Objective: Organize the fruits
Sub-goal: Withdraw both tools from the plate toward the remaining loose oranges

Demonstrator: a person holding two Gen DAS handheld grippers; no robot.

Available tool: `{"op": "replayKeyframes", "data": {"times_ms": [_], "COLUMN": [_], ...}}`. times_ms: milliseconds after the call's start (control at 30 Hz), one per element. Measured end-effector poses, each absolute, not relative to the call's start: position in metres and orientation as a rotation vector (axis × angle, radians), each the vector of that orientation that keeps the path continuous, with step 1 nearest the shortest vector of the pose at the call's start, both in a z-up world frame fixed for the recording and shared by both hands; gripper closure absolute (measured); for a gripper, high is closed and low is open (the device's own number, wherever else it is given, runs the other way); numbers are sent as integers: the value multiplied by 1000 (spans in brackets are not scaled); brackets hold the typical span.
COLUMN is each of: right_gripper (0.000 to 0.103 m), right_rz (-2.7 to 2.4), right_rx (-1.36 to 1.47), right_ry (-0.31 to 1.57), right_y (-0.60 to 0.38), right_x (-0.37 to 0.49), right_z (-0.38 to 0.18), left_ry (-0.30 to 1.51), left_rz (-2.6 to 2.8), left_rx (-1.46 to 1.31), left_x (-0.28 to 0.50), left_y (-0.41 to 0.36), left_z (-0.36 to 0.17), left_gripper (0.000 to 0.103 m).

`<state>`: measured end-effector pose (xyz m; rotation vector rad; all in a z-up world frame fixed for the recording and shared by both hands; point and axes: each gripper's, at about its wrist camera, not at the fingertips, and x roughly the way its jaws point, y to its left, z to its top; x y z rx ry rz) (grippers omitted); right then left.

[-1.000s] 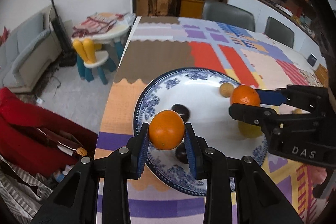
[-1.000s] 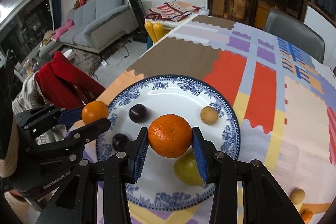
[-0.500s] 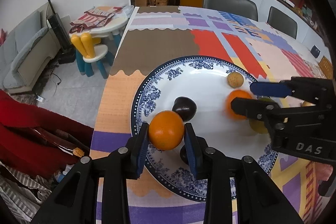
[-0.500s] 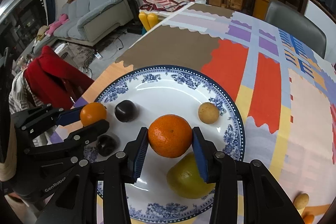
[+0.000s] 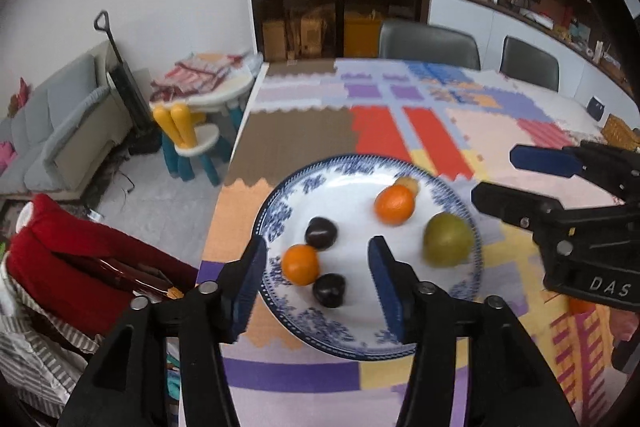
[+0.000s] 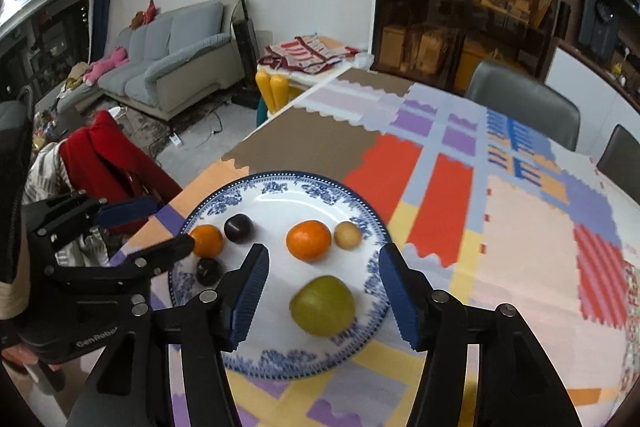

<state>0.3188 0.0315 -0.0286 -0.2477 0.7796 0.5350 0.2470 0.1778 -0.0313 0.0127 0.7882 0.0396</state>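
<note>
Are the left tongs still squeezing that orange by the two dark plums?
Apart. In the left wrist view the left tongs, which have just been opening, stand wide, and the orange sits free on the plate.

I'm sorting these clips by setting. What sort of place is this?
Most likely a home's open living and dining room. A grey sofa stands along the wall, a dining table with a patchwork cloth carries a plate of fruit, and a child's small table and yellow chair stand nearby.
</note>
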Motion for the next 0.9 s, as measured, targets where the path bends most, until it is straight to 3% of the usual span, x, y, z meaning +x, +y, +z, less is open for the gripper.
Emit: {"op": "replayKeyframes", "data": {"times_ms": [67,533,900], "right_gripper": [38,34,34], "right_rz": [532,436,357], "right_rx": [-233,-200,-179], "right_ry": [760,631,613], "right_y": [20,-64,-139], "right_x": [310,257,238], "right_z": [-20,16,17], "left_ry": [756,616,608], "left_rz": [42,-5,-79], "left_rx": [20,111,108], "left_x": [238,192,178], "left_y": [170,92,22], "left_z": [-22,23,19], "left_gripper": [44,28,26]}}
